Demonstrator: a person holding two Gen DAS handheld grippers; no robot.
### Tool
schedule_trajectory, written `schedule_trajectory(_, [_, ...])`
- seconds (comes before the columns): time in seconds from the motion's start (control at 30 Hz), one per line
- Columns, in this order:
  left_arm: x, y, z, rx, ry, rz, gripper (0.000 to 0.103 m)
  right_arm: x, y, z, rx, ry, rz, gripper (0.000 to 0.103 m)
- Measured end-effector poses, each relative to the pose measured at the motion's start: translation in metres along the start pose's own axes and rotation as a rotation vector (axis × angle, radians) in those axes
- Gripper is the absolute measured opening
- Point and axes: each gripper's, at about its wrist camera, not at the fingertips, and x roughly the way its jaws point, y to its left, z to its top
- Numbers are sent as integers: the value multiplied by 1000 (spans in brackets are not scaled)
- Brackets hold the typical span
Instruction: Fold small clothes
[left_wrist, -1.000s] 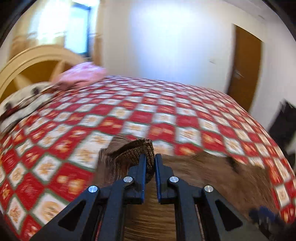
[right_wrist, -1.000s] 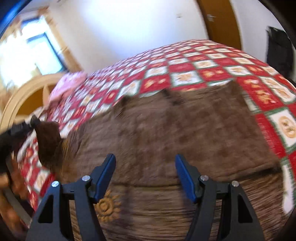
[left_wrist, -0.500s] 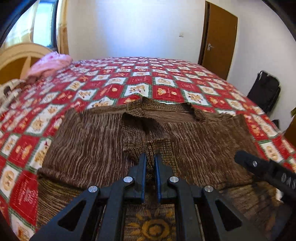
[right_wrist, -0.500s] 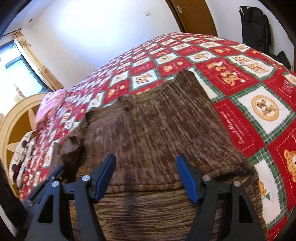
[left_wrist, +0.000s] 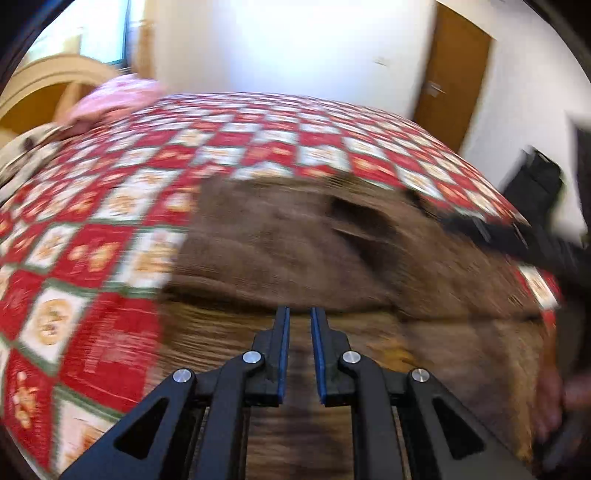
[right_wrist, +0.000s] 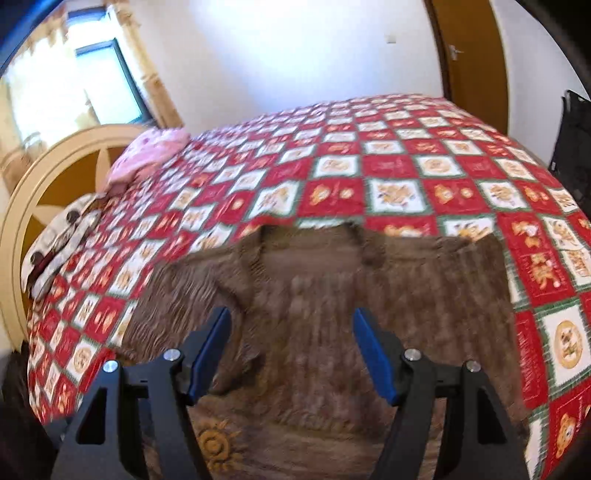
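Note:
A brown knitted sweater (left_wrist: 280, 251) lies flat on the red and white patchwork bedspread (left_wrist: 92, 258), with one sleeve folded across its chest. My left gripper (left_wrist: 300, 312) hovers low over the sweater's lower part. Its jaws are opening, with a narrow gap and nothing between them. In the right wrist view the sweater (right_wrist: 406, 295) fills the foreground, neckline at the far side, and a yellow sun emblem (right_wrist: 212, 443) shows near the hem. My right gripper (right_wrist: 291, 314) stands open above the chest with nothing in it. It also shows as a blurred black bar (left_wrist: 517, 243) at the right.
A pink pillow (right_wrist: 147, 155) and a cream headboard (right_wrist: 37, 192) lie at the far left of the bed. The bedspread (right_wrist: 388, 166) stretches beyond the sweater. A brown door (left_wrist: 458, 74) and a black bag (left_wrist: 535, 181) stand at the right. A hand (left_wrist: 565, 398) shows at the right edge.
The left gripper carried the sleeve cuff over the sweater, let it go and sank lower. The right gripper stayed open and shifted across the sweater's chest.

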Motion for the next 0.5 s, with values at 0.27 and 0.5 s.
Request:
schedule_trajectory(0.27, [29, 58, -1, -190, 25, 131, 12, 45, 23, -20, -55, 102, -58, 71])
schedule_trajectory(0.5, [12, 60, 3, -201, -54, 126, 12, 34, -1, -22, 48, 98, 6, 9])
